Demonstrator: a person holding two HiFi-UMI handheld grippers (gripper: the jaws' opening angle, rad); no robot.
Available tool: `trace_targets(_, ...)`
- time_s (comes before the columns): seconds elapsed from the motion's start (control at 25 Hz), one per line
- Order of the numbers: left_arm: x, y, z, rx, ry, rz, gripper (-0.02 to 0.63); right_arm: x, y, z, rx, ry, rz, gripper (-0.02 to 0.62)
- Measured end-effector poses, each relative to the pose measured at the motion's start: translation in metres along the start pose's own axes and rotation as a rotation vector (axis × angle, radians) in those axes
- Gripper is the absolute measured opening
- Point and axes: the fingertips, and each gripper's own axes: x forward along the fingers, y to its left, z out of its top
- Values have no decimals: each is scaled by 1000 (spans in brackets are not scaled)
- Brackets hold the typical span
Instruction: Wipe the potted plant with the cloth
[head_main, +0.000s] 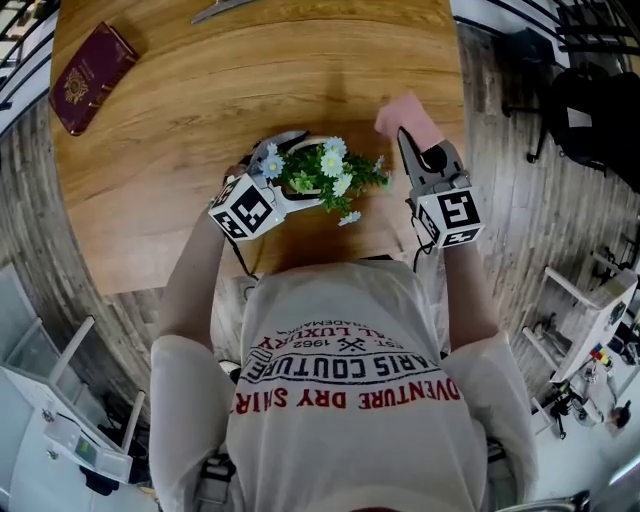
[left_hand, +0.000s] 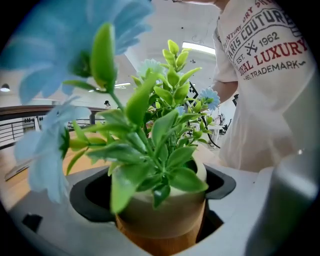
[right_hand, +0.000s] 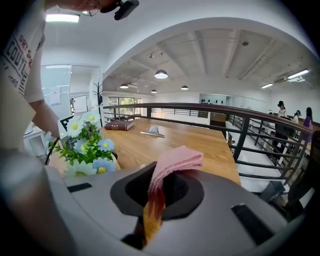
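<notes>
Forearms angled inward: left gripper (head_main: 283, 160) clamped on the potted plant (head_main: 325, 172) near the table (head_main: 180, 120) edge, right gripper (head_main: 408, 140) beside it pinching the cloth (head_main: 404, 113) (pot itself visible only in left gripper view).

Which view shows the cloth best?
Right gripper view: the pink cloth is close up, pinched in the right hand-held gripper. Head view shows just a small pink patch; left gripper view shows none.
</notes>
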Motion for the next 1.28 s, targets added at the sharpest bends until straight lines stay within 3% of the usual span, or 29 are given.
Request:
trace_targets(0.44, 1, 2, -11, 8, -10, -37, 511, 0, 0, -12, 58, 16, -45, 37)
trace_targets(0.6, 1, 2, -11, -18, -18, -10, 511, -3, 0, -12, 91, 14, -49, 37)
trace_targets(0.88, -23, 5, 9, -65, -82, 111, 511, -11, 8, 5, 63, -20, -33, 37)
trace_targets(1.28, -87, 20, 60, -34, -104, 455, 509, -32, 35, 42, -18, -107, 41, 36)
